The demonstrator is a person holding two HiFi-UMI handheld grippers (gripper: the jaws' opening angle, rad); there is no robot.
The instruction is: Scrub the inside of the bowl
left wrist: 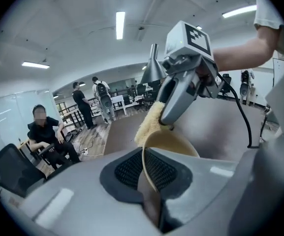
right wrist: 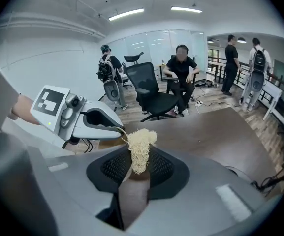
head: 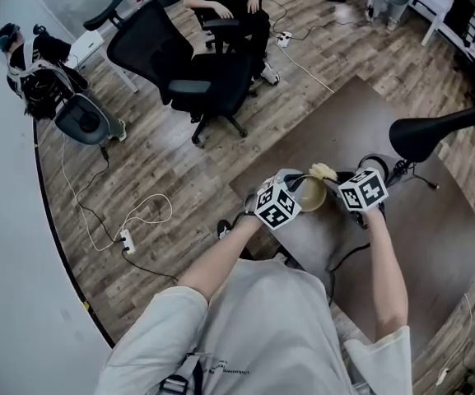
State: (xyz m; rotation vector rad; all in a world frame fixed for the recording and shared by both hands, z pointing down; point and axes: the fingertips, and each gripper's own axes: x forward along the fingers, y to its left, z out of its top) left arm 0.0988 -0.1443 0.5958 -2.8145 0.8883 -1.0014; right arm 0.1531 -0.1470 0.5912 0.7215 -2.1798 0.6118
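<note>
A small tan bowl point(head: 311, 192) is held in the air above the brown table point(head: 435, 245). My left gripper point(head: 290, 197) is shut on the bowl's rim; in the left gripper view the thin rim point(left wrist: 147, 173) runs between the two jaws. My right gripper point(head: 349, 188) is shut on a pale yellow fibrous scrubber point(right wrist: 141, 150). In the left gripper view the scrubber point(left wrist: 150, 124) touches the far rim of the bowl point(left wrist: 173, 142), with the right gripper point(left wrist: 181, 90) just above it. Only the bowl's thin edge shows in the right gripper view, beside the left gripper point(right wrist: 85, 119).
A black office chair point(head: 192, 64) stands on the wood floor at the back, with a seated person point(right wrist: 181, 80) behind it. A black padded seat point(head: 435, 130) juts over the table's right side. Cables and a power strip point(head: 127, 239) lie on the floor at left.
</note>
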